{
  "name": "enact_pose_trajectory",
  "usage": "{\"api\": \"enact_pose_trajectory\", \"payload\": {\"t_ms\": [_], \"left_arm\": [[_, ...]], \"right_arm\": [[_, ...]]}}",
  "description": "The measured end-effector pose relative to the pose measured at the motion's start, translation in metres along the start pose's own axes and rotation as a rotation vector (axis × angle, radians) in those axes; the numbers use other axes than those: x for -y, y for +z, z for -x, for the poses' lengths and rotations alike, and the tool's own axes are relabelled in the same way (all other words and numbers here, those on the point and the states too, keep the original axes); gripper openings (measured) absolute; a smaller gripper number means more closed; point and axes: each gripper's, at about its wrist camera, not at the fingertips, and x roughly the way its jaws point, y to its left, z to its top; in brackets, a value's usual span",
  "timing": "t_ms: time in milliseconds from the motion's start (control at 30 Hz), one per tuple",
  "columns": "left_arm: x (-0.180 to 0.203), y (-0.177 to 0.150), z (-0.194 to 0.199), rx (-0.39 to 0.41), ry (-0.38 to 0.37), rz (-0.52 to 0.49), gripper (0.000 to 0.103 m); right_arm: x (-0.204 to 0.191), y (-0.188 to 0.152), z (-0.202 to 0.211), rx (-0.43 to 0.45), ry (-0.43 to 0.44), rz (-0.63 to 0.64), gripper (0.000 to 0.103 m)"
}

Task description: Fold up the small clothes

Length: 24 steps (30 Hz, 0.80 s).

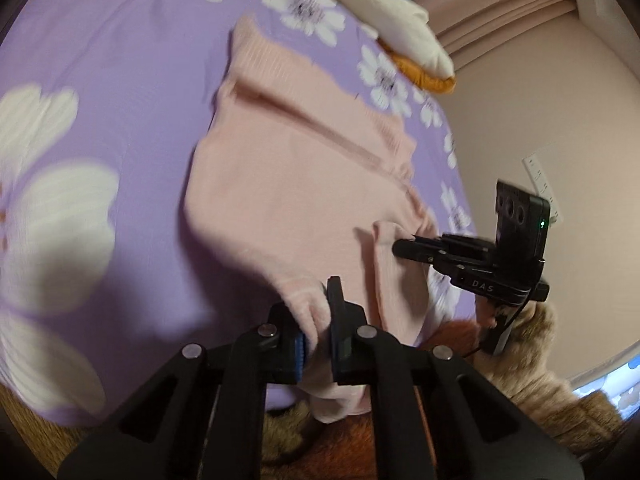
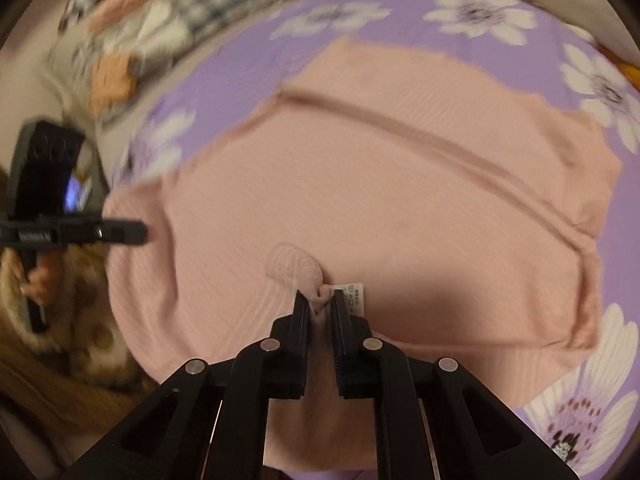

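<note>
You are pinching the near hem of the pink sweater [image 1: 288, 184] with your left gripper [image 1: 320, 320], its fingers closing on a bunched fold of the fabric. Your right gripper [image 2: 320, 300] is clamping another fold of the same hem, just beside the small white care label [image 2: 354, 294]. The sweater is lying spread on the purple flowered bedsheet [image 1: 100, 100], its near edge lifting off the sheet at the bed's near edge and its far end pointing toward the cream pillow [image 1: 384, 12] at the bed's far corner. A heap of other clothes [image 2: 160, 28] is lying beyond the sheet's far left edge, blurred.
</note>
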Motion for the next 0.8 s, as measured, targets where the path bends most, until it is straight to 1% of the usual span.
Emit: {"api": "enact_pose_trajectory", "payload": {"t_ms": [67,167,267,333,367,400,467,500,567,600,667,700,733,800], "left_arm": [[0.002,0.014,0.003,0.022,-0.007,0.008,0.008],[0.000,0.043,0.000,0.050,0.009,0.043,0.008],[-0.007,0.069,-0.014,0.038,0.019,0.080,0.009],[-0.013,0.090,-0.031,0.013,0.033,0.088,0.009],[-0.015,0.097,-0.039,0.009,0.039,0.099,0.010],[-0.019,0.105,-0.048,0.005,0.043,0.110,0.013],[-0.029,0.118,-0.063,-0.003,0.069,0.134,0.011],[-0.032,0.122,-0.070,-0.009,0.086,0.147,0.013],[-0.038,0.128,-0.078,-0.012,0.126,0.165,0.020],[-0.040,0.129,-0.078,-0.010,0.142,0.166,0.025],[-0.037,0.126,-0.070,0.006,0.154,0.135,0.030],[-0.033,0.124,-0.062,0.024,0.176,0.102,0.036],[-0.031,0.123,-0.055,0.039,0.205,0.074,0.043],[-0.022,0.118,-0.037,0.084,0.279,-0.026,0.046]], "right_arm": [[0.017,0.007,0.020,0.085,0.018,-0.088,0.012],[0.049,0.016,0.042,0.204,-0.006,-0.231,0.012],[0.088,0.017,0.054,0.305,-0.079,-0.388,0.012],[0.108,0.016,0.051,0.330,-0.132,-0.472,0.012],[0.119,0.013,0.049,0.332,-0.176,-0.512,0.012],[0.127,0.011,0.045,0.327,-0.214,-0.535,0.012],[0.140,0.003,0.040,0.312,-0.225,-0.593,0.012],[0.145,-0.001,0.037,0.295,-0.227,-0.606,0.012],[0.153,-0.008,0.033,0.285,-0.271,-0.635,0.012],[0.154,-0.010,0.031,0.276,-0.276,-0.638,0.012],[0.157,-0.012,0.030,0.267,-0.277,-0.643,0.012],[0.157,-0.013,0.029,0.260,-0.283,-0.643,0.011],[0.157,-0.011,0.028,0.255,-0.290,-0.639,0.011],[0.159,-0.011,0.030,0.254,-0.300,-0.643,0.011]]}}
